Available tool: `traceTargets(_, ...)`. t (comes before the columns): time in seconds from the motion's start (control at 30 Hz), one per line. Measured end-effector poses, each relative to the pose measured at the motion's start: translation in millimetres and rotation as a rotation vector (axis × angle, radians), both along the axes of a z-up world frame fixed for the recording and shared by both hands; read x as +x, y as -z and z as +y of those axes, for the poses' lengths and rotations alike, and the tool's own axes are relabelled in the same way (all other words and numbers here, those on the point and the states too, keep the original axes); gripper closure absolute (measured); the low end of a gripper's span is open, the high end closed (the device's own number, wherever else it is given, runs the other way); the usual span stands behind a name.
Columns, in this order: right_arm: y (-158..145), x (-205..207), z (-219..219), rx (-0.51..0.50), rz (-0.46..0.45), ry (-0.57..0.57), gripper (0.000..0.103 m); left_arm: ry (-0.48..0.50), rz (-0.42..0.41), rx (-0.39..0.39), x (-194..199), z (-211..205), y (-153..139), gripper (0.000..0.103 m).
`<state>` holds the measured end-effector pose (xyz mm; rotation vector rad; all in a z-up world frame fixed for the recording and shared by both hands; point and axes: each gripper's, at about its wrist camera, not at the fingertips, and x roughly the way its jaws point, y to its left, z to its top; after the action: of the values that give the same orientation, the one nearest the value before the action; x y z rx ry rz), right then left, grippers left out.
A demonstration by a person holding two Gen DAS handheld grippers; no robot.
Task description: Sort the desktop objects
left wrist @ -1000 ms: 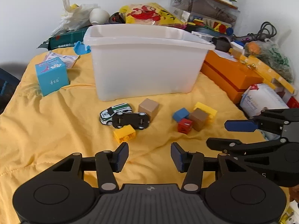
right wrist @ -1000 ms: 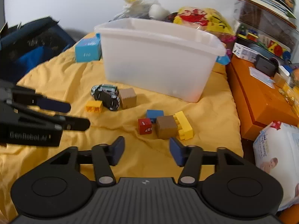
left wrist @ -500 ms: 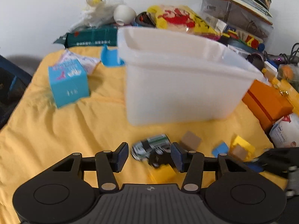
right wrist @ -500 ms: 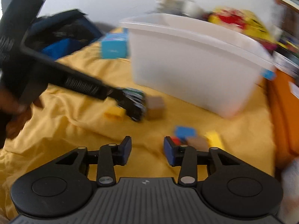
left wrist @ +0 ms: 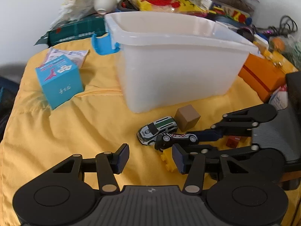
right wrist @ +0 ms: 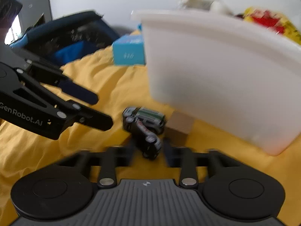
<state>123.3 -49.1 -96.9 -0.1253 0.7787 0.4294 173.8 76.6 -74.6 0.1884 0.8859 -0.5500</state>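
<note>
The right gripper (right wrist: pixel 148 150) has just been closing and now clamps the black toy car (right wrist: pixel 144 133), whose long axis runs away along its fingers. The left gripper (left wrist: pixel 150 157) stands apart, empty, just beside. The white bin (left wrist: pixel 178 71) lies beyond both.

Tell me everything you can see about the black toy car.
The black toy car is a small, glossy model with silver wheels and a red-and-white chequered stripe. It lies tipped on its side on the yellow cloth, against the white-and-green toy car, just in front of the white bin. The right tongs have just closed on it.
</note>
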Motion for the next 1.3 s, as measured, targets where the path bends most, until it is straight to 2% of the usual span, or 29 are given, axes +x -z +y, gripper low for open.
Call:
traceTargets(0.13, -16.8, -20.8, -17.2, 0.021, 0.021, 0.053, 0.087, 0.105, -0.041, 0.061, 8.4, -13.3, 3.7, 0.049)
traceTargets(0.27, -31.4, -47.4, -43.7, 0.049, 0.039, 0.134, 0.088, 0.28, -0.096, 0.158, 19.4, -34.8, 11.7, 0.049)
traceTargets(0.33, -33.1, -58.7, -51.0, 0.06, 0.051, 0.172, 0.088, 0.35, -0.094, 0.169, 28.7, -43.1, 16.8, 0.049)
traceTargets(0.43, -30.3, -70.0, -61.9, 0.108, 0.077, 0.234, 0.088, 0.378, -0.051, 0.18, 41.8, -52.0, 26.3, 0.054)
traceTargets(0.47, -29.5, -71.1, -63.9, 0.115, 0.084, 0.252, 0.088, 0.373, -0.048, 0.169, 42.6, -53.0, 26.1, 0.061)
traceTargets(0.63, -33.4, -84.3, -64.1, 0.104, 0.081, 0.294, 0.088, 0.328, -0.085, 0.163, 23.5, -52.0, 17.5, 0.065)
traceTargets(0.77, -41.5, -90.4, -65.3, 0.06, 0.047, 0.278, 0.088, 0.261, -0.134, 0.074, -8.9, -44.1, -19.1, 0.065)
traceTargets(0.9, -42.6, -99.0, -67.3, 0.004, 0.04, 0.241, 0.088, 0.191, -0.082, -0.005, -46.5, -41.8, -36.2, 0.065)
traceTargets(1.1, -40.2, -113.5, -63.4, -0.203, -0.037, 0.198, 0.088, 0.06, 0.044, 0.001, -76.7, -52.0, -2.3, 0.065)
traceTargets(1.23, -30.0, -117.9, -52.7, -0.328, -0.074, 0.121, 0.088, -0.013, 0.069, 0.071, -86.5, -59.0, 17.5, 0.065)
traceTargets(1.3, -25.1, -123.6, -45.2, -0.352, -0.075, 0.059, 0.087, -0.033, 0.063, 0.095, -91.7, -58.0, 22.1, 0.064)
